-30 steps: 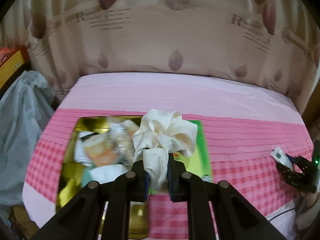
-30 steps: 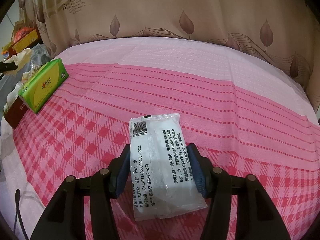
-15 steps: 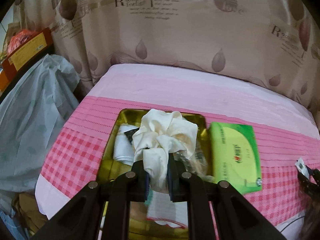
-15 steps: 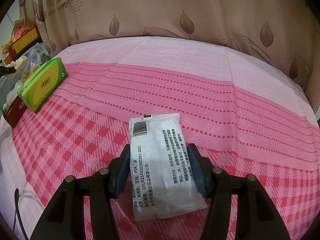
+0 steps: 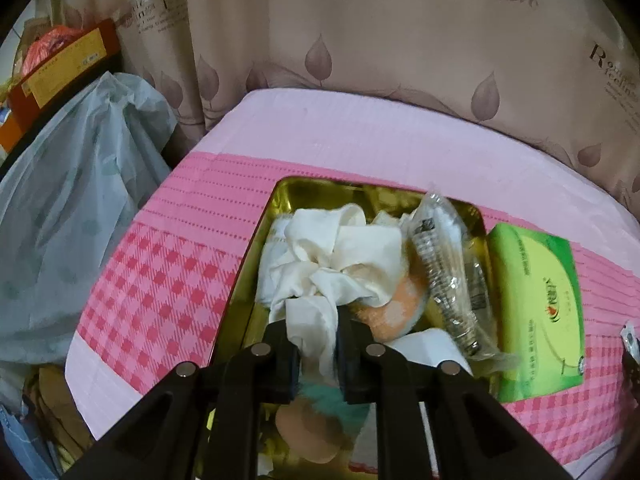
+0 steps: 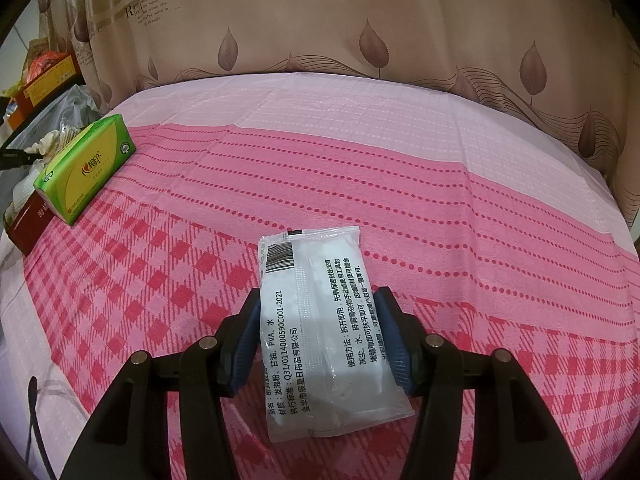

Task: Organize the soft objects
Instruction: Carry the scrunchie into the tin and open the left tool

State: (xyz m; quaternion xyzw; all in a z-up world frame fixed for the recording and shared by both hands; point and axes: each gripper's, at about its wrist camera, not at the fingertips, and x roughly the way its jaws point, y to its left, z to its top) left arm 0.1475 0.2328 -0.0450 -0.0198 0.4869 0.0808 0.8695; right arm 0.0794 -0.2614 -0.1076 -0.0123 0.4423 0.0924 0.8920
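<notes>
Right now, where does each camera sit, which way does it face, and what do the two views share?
Left wrist: on the left gripper, looking steeply down into the gold metal tin; its black fingers, jaws just opening, flank the cream fabric scrunchie.
Right wrist: on the right gripper, angled down over the pink checked tablecloth; its blue-padded fingers are closed on the white printed plastic packet.
Shared: the green tissue pack, tablecloth, leaf-print curtain.
</notes>
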